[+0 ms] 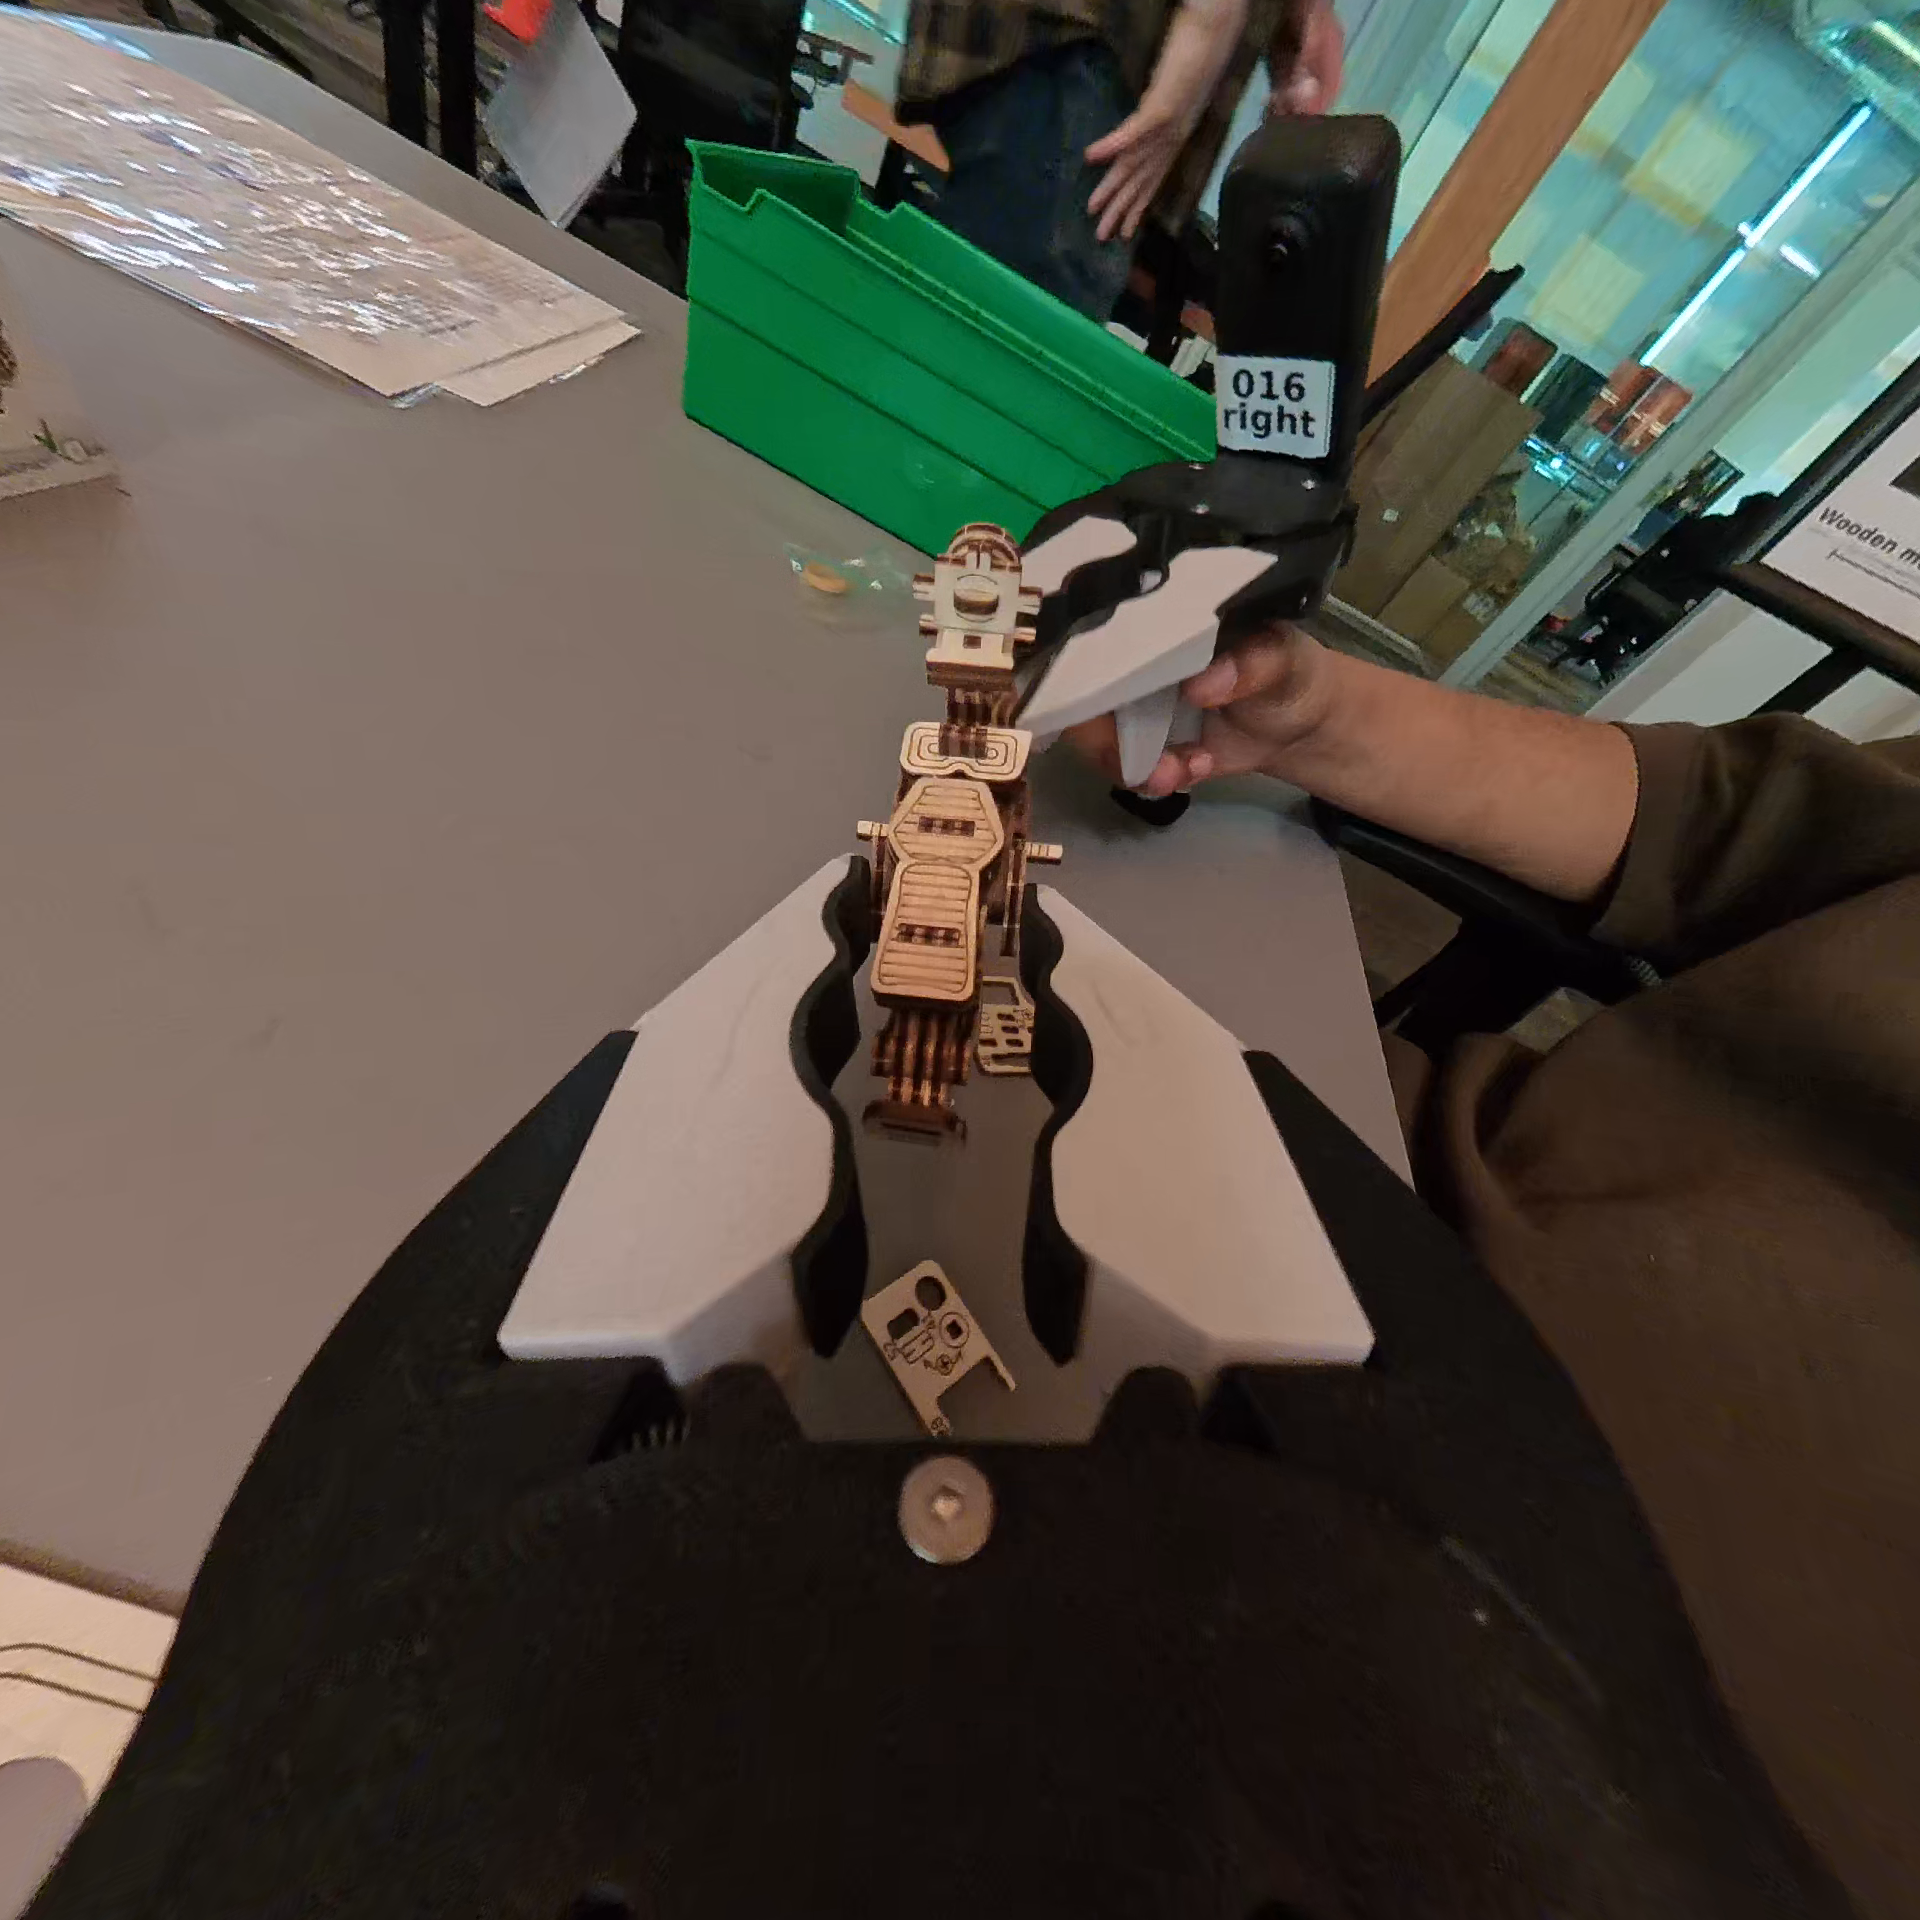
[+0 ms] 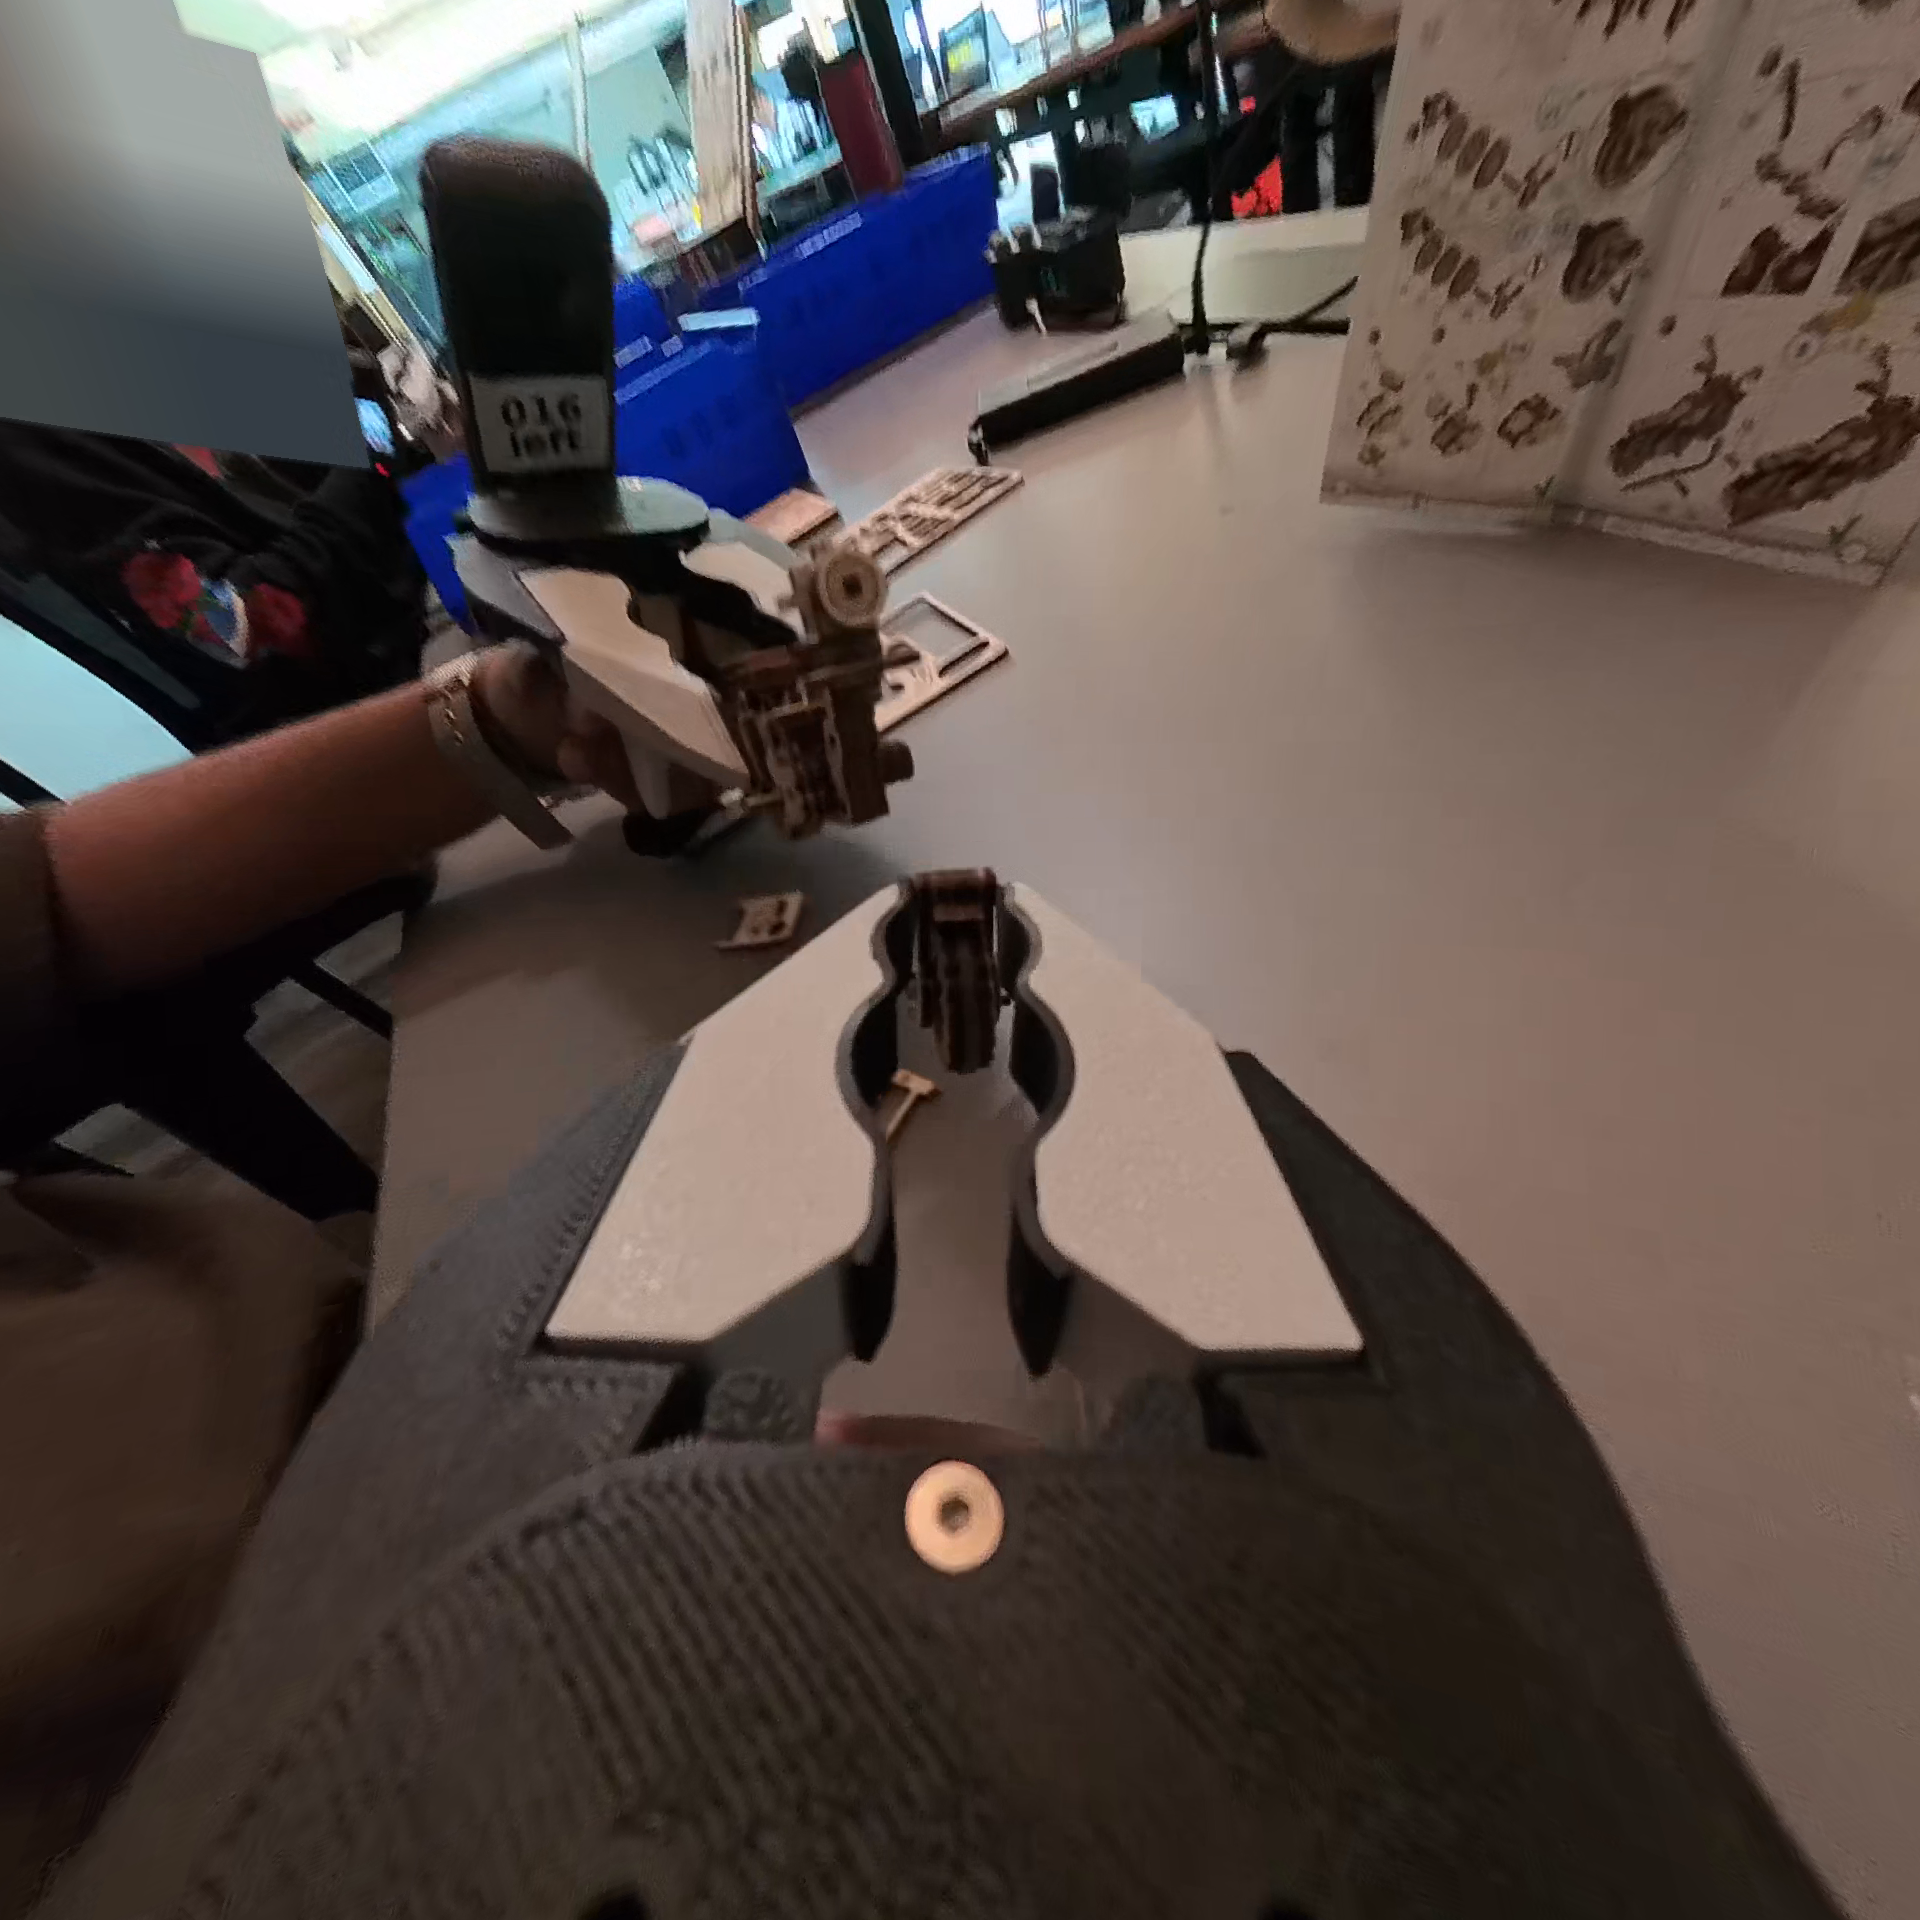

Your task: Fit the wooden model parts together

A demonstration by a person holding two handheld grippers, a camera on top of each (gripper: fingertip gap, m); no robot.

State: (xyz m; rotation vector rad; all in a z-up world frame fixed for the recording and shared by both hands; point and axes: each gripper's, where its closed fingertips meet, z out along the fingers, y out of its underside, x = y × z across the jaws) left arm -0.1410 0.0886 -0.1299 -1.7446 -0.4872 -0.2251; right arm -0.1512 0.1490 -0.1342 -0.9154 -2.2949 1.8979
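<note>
Above the grey table [image 1: 364, 831], left gripper [image 1: 945, 883] pinches the wooden motorcycle model [image 1: 940, 914]; at 1 o'clock, right gripper [image 2: 956, 914] clamps a wheel assembly [image 2: 961, 987].

— What colours did I have on my left gripper [image 1: 940, 925]?

— White finger shells with black wavy inner pads and a black body. The wooden model [image 1: 940, 914] between them was pale tan, engraved with fine parallel stripes, its layered edges burnt dark brown.

— And on my right gripper [image 2: 956, 971]?

— The same white and black, its body ribbed in fine diagonal lines. The wheel part [image 2: 961, 982] it held looked dark brown, though blurred.

— The desk [image 1: 364, 727]?

— Plain grey. Toward its far edge I saw a bright green bin [image 1: 883, 374]. The flat loose piece [image 1: 935, 1340] near me was pale with dark engraved outlines. The standing sheet [image 2: 1631, 281] was cream, patterned with brown shapes.
</note>
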